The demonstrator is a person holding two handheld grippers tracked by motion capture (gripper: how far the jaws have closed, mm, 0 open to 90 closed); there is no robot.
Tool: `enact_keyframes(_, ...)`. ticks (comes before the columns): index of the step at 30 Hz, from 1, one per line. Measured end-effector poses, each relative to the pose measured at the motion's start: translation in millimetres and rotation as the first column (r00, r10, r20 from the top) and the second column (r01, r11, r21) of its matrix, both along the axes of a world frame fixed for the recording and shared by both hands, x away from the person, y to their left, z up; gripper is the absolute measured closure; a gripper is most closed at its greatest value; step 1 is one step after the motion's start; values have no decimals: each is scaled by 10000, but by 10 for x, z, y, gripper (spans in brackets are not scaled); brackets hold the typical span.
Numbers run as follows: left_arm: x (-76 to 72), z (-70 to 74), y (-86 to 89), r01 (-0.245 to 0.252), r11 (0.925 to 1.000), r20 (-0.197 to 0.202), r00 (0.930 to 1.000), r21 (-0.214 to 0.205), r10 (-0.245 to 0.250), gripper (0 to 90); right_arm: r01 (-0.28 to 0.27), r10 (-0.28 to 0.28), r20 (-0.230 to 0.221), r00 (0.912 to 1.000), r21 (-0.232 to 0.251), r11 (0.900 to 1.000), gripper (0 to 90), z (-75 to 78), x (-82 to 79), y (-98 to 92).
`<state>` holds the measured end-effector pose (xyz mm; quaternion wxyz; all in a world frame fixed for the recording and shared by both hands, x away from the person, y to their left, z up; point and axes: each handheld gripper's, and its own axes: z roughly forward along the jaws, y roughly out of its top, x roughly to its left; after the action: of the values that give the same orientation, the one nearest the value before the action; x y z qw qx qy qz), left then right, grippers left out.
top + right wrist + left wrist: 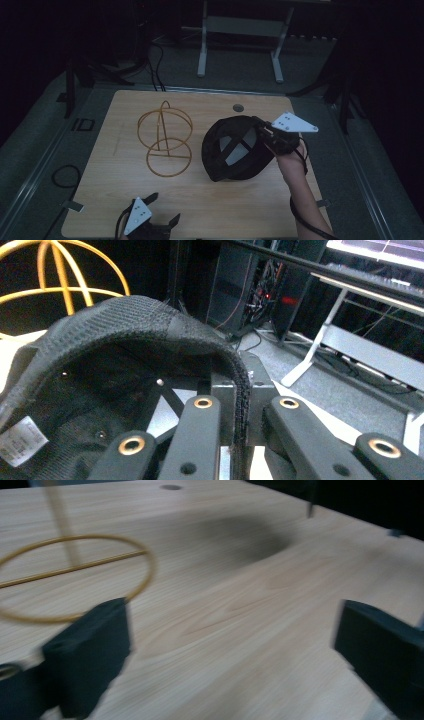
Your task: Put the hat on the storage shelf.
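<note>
Table [200,210]: pale wood, grommet hole [238,107] at far edge. Room dark; grey floor, white desk frame [240,45] beyond, cables on floor.

Cap [232,148]: black, held by R gripper [265,134], jaws clamped on its rim. Raised off the wood, opening turned up toward the camera – prob. so it can go down over the stand. In R gripper view the rim runs straight up between the jaws, label visible inside.

Stand [165,145]: gold wire, upright, well to the L of R gripper, ahead of L gripper [162,212]. Untouched.

L gripper: jaws wide apart, nothing between, low near the table's front edge – likely free to steady the stand.
</note>
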<state>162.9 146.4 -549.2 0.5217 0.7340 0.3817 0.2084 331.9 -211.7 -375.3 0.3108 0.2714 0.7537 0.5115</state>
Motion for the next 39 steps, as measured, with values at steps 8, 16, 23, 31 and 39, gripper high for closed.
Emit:
enact_keyframes(8,210,215,-411,650,9927,-40,9978,-1016,-658,62,74,-77,246,9997,135,9999,870,24,-181,58)
enact_keyframes(16,464,374,-655,610,9869,122,9981,-1491,-598,70,-87,78,416,9991,200,9998,870,57,-239,57)
enact_keyframes(23,586,470,-876,283,9886,441,9988,-1482,-220,154,-314,298,581,9979,272,9991,870,81,-301,56)
enact_keyframes(31,650,415,-1012,-505,9876,351,9978,-1486,563,300,-646,625,782,9950,238,9976,870,160,-410,60)
enact_keyframes(39,792,543,-855,-1352,9738,636,9868,-1828,1490,870,-379,385,651,9971,-105,9992,869,83,-441,28)
